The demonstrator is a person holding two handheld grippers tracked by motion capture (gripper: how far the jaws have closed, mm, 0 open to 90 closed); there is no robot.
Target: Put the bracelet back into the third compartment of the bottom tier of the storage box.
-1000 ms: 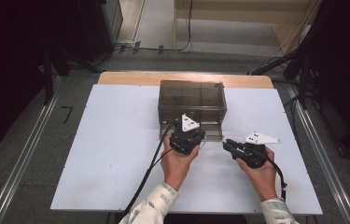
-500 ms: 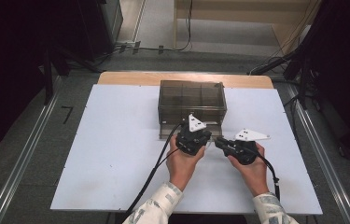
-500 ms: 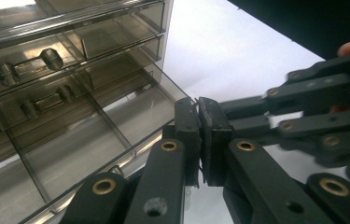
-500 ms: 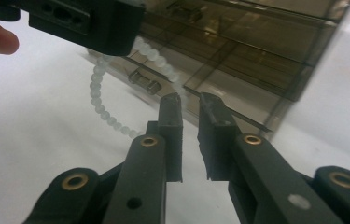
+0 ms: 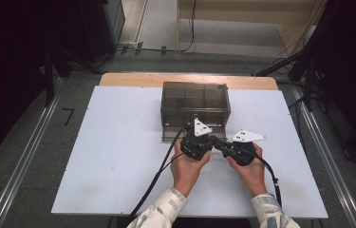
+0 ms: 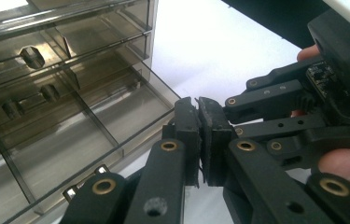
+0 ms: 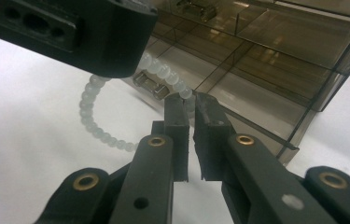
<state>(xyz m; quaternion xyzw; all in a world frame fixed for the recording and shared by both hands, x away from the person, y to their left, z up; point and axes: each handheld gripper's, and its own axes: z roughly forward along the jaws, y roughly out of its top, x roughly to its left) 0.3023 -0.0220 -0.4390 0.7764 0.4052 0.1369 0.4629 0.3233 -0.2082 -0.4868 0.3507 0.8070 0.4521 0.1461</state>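
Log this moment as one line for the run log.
left gripper: shut | right gripper: shut on bracelet | both at drawer box front | table

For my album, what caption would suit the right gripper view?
Right gripper pinching a string of milky white beads beside a smoky transparent plastic drawer box.

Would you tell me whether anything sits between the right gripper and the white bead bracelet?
Nothing visible does. The bracelet runs right up to the tips of the right gripper; whether it is pinched is unclear. The left gripper covers the loop's upper part, off to one side.
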